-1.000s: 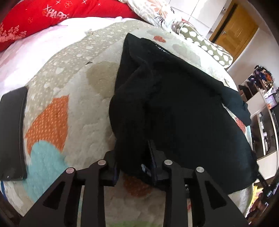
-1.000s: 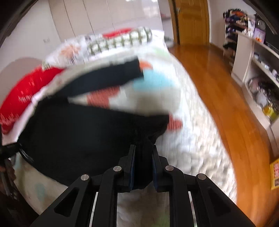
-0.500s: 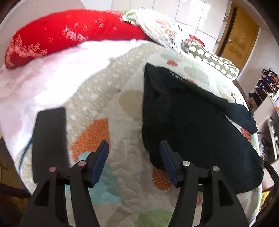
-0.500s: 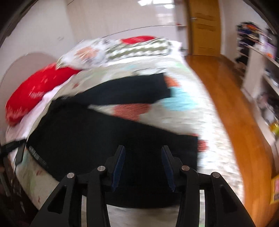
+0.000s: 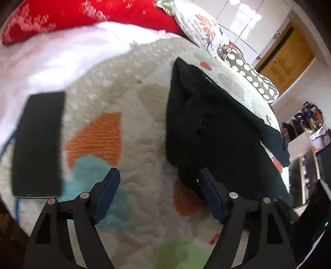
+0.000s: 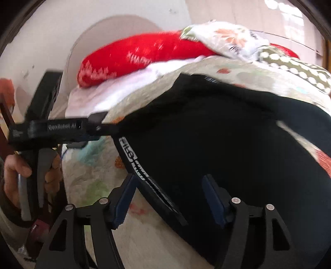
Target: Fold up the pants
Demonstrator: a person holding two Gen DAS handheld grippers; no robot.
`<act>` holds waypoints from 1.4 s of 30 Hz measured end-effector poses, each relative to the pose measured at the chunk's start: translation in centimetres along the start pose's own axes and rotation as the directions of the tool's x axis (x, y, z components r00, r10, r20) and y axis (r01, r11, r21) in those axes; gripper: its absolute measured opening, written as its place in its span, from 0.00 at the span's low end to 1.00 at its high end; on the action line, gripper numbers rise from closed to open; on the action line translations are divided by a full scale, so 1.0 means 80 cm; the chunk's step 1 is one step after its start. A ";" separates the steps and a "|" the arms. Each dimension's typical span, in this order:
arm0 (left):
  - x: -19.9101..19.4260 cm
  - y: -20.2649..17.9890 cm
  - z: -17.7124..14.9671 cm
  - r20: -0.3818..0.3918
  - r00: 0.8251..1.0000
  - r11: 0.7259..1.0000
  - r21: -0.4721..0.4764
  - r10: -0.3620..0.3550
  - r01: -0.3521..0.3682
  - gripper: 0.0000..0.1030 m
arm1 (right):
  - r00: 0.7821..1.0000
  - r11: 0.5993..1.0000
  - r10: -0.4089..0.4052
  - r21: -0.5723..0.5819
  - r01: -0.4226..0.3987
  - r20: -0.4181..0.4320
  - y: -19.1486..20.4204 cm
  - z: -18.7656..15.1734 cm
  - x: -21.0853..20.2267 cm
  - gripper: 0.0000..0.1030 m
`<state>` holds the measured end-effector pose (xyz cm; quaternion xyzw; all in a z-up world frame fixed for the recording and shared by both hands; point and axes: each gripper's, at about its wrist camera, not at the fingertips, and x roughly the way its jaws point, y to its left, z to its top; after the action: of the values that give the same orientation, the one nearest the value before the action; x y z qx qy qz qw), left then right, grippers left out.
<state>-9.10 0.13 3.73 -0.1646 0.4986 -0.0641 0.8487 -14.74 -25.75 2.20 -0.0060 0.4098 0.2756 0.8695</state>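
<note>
Black pants (image 5: 223, 132) lie spread on the patterned quilt (image 5: 132, 99) of a bed, folded over lengthwise. My left gripper (image 5: 158, 186) is open and empty over the quilt, its right finger at the pants' near corner. In the right wrist view the pants (image 6: 227, 149) fill the middle, with a lettered waistband (image 6: 140, 167) along the near left edge. My right gripper (image 6: 168, 192) is open and straddles the waistband. The left gripper (image 6: 99, 126) shows there from the side, at the pants' far left corner.
A black phone-like slab (image 5: 38, 142) lies on the quilt at left. A red pillow (image 5: 82, 14) and floral pillows (image 5: 198, 27) line the bed's head. A wooden door (image 5: 285, 53) and shelves (image 5: 310, 144) stand at right. A hand (image 6: 14, 173) holds the left gripper.
Both grippers let go of the pants and opened. The left one pulled back toward the pants' corner. The right one swung round to the waistband end.
</note>
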 end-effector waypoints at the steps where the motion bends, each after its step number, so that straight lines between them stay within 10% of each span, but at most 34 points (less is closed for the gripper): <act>1: 0.011 -0.002 0.001 -0.023 1.000 1.000 -0.014 -0.019 0.019 0.76 | 1.000 1.000 0.007 -0.002 -0.007 -0.012 0.002 0.001 0.006 0.66; 10: -0.012 -0.015 0.029 0.124 0.967 0.969 -0.084 -0.222 0.233 0.81 | 0.999 0.998 0.014 0.055 -0.012 -0.031 -0.021 0.000 0.008 0.67; 14: -0.050 -0.026 0.020 0.230 0.968 0.994 0.072 -0.100 0.086 0.82 | 0.999 0.998 0.040 0.044 -0.040 -0.002 -0.013 0.015 0.015 0.68; 19: -0.030 0.002 0.008 0.104 0.994 0.999 0.039 -0.026 0.022 0.82 | 0.999 0.999 0.051 0.007 -0.051 -0.008 0.004 0.029 0.032 0.68; 24: -0.001 0.003 -0.021 -0.023 0.991 0.991 -0.020 -0.130 0.130 0.82 | 0.999 1.000 -0.018 -0.002 0.018 -0.030 -0.009 0.022 0.028 0.68; 32: 0.004 -0.026 0.014 0.060 0.956 0.955 -0.060 -0.287 0.290 0.82 | 0.999 0.996 -0.031 0.081 0.034 -0.036 -0.045 0.014 0.016 0.70; 37: -0.050 -0.024 0.022 0.212 0.946 0.970 0.052 -0.244 0.239 0.82 | 0.999 0.999 0.024 0.033 -0.024 -0.022 -0.021 0.026 0.028 0.70; 42: -0.056 0.010 0.028 0.199 0.972 0.992 0.029 -0.124 0.120 0.82 | 0.996 0.996 0.090 -0.012 -0.091 -0.016 0.013 0.048 0.054 0.70</act>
<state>-9.44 2.57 8.13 -0.1935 0.3989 -0.1034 0.8904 -10.30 -21.93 1.88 0.0051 0.4146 0.3171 0.8530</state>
